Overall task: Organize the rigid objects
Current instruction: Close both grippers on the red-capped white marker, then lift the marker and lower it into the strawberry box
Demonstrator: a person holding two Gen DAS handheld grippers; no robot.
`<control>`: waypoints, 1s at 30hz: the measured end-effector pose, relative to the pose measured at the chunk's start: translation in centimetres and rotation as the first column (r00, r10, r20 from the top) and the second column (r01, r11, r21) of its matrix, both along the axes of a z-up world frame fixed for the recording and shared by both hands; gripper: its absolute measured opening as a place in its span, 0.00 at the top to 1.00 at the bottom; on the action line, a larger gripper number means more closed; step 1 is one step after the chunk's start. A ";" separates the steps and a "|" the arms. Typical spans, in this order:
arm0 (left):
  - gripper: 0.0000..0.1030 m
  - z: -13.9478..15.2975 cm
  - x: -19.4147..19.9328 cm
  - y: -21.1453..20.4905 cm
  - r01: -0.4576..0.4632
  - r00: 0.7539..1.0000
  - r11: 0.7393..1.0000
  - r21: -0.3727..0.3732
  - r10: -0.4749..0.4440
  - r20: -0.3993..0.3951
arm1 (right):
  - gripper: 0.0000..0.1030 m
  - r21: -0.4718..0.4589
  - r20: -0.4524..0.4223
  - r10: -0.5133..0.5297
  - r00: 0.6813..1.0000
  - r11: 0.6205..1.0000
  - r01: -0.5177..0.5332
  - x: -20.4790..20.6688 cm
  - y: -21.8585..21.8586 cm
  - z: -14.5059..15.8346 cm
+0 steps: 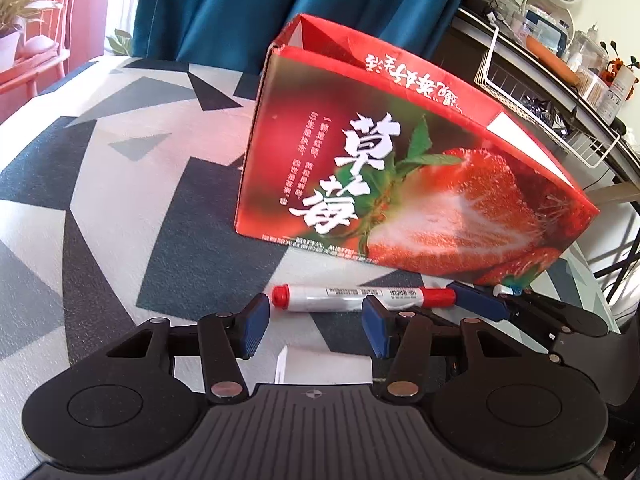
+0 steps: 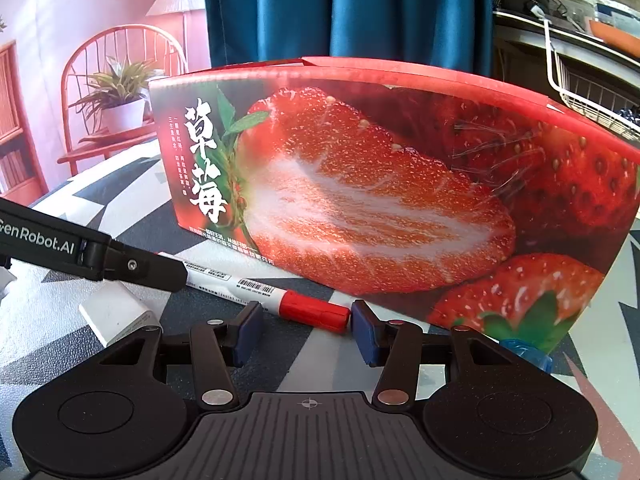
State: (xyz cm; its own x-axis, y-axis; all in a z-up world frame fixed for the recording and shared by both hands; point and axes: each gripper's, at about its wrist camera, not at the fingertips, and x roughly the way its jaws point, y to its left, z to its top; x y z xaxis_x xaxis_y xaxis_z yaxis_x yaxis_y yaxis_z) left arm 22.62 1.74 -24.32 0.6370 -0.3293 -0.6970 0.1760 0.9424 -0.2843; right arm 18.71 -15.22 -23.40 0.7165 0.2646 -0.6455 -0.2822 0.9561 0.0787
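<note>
A white marker (image 1: 340,298) with a red cap (image 2: 312,312) lies on the patterned tabletop in front of a red strawberry box (image 1: 400,184), whose top is open. My left gripper (image 1: 316,328) is open just short of the marker's barrel, nothing pressed between its blue pads. A white block (image 1: 324,364) lies on the table under it, between the fingers. My right gripper (image 2: 306,334) is open too. The cap's end lies close to its right pad (image 2: 362,334); I cannot tell if they touch. The left gripper's body (image 2: 92,254) hides the marker's far end in the right wrist view.
The strawberry box (image 2: 380,184) fills the space right behind the marker. A small blue object (image 2: 524,350) lies by its near right corner. Wire baskets and cluttered shelves (image 1: 540,92) stand at the right, a blue curtain (image 1: 280,8) behind. The white block (image 2: 116,316) sits left of my right gripper.
</note>
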 end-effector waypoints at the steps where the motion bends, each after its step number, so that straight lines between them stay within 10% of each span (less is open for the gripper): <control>1: 0.48 0.0 0.1 0.0 -0.002 1.000 1.000 0.001 0.002 0.003 | 0.55 0.000 0.000 0.001 1.000 1.000 -0.001 0.0 0.0 0.0; 30: 0.48 3.8 -1.2 -1.5 0.017 0.992 1.000 0.006 -0.017 0.128 | 0.61 0.018 0.105 -0.036 0.994 0.999 0.034 -2.7 -1.0 3.3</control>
